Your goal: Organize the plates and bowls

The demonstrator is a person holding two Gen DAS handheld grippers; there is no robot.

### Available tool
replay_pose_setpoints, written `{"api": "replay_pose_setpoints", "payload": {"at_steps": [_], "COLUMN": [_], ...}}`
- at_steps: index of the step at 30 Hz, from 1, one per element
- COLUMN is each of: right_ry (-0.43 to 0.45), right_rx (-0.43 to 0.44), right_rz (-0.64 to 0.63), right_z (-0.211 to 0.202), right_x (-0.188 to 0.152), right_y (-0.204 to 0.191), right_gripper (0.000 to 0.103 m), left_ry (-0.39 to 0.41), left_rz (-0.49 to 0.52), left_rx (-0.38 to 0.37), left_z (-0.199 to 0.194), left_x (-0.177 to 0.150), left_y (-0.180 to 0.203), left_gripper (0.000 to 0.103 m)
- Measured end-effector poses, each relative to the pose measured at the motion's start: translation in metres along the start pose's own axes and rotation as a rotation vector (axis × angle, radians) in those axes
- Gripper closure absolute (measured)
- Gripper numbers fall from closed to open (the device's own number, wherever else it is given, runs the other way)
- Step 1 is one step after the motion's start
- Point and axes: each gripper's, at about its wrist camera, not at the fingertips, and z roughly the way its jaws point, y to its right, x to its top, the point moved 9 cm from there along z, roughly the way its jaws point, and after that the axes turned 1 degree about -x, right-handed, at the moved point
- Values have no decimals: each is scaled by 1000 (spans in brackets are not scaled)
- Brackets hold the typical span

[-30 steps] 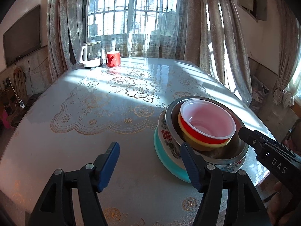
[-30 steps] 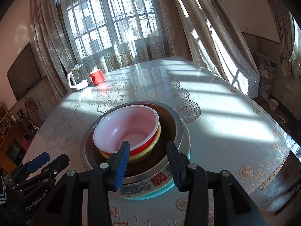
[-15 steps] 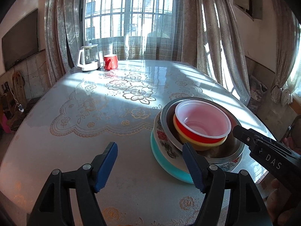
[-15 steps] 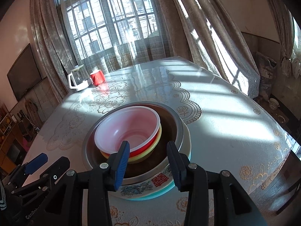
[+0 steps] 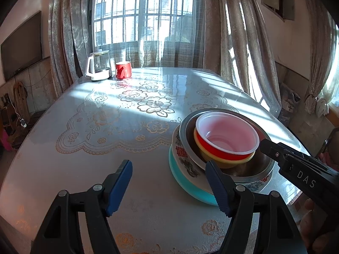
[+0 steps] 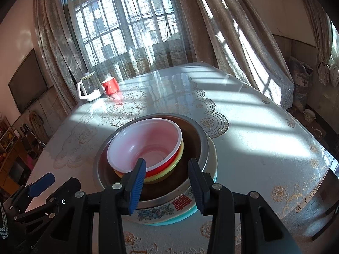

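Hovering | right gripper jaws apart above bowl stack | left gripper jaws apart beside it

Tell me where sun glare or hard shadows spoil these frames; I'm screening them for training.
Left wrist view: window blown out, barred sun patches on the table, near table in shade, stack readable. Right wrist view: window flares, bright stripes on the table, red bowl evenly lit. Both: fisheye bends the curtains, dark corners.
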Motion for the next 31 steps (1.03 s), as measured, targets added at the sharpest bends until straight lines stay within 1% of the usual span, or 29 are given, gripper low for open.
{"api": "replay_pose_setpoints", "payload": {"at_steps": [22, 27, 31], "right_ry": [-6, -5, -1], "right_rx": [1, 0, 1], "right_rz": [2, 1, 2], "right_z": [1, 1, 0], "right_x": [0, 0, 2], "right_y": [-2, -1, 1], "right_gripper": [61, 61, 61], "left_ry": [4, 37, 31], "left_rz": [-1, 3, -4], "left_rx": [-3, 12, 3], "left_z": [-1, -4, -3], "left_x": [1, 3, 3], "left_y": [0, -2, -3], "left_gripper": [31, 31, 31]}}
